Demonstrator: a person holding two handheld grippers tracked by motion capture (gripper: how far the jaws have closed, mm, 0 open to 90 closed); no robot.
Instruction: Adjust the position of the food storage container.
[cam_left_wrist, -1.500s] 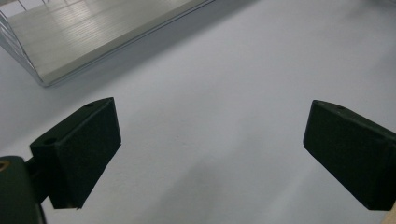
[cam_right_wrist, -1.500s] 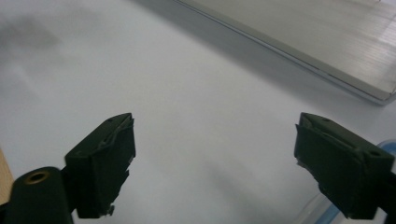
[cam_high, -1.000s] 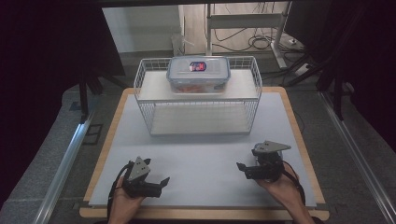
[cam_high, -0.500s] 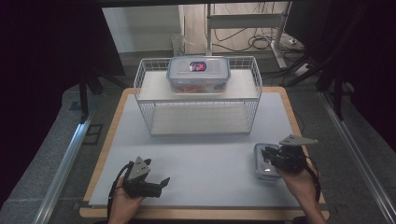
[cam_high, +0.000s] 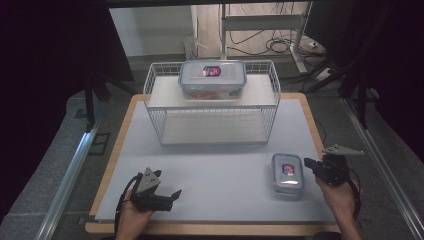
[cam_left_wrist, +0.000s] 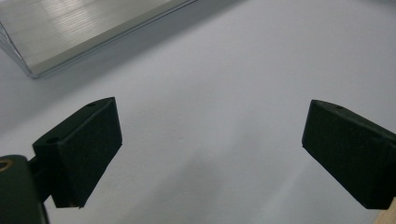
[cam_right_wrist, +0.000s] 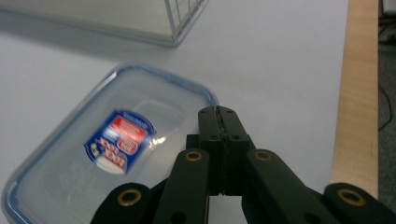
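A small clear lidded container (cam_high: 287, 173) with a blue rim and a red-and-blue label lies flat on the white mat at the front right. In the right gripper view the same container (cam_right_wrist: 93, 154) sits just left of and below my jaws. My right gripper (cam_high: 307, 163) hovers at the container's right edge; the right gripper (cam_right_wrist: 218, 112) has just been closing, and its jaws now meet with nothing between them. At the front left, my left gripper (cam_high: 175, 194) rests low over the bare mat. The left gripper (cam_left_wrist: 210, 154) stands wide open and empty.
A white wire rack (cam_high: 212, 120) stands at the back middle of the mat, with a larger lidded container (cam_high: 212, 80) on its top shelf. The rack's corner (cam_right_wrist: 182, 18) lies beyond the small container. The wooden table edge (cam_right_wrist: 359, 116) runs along the right.
My right hand has slid to the right off the small container, which now lies uncovered on the mat. The left hand has stayed put.
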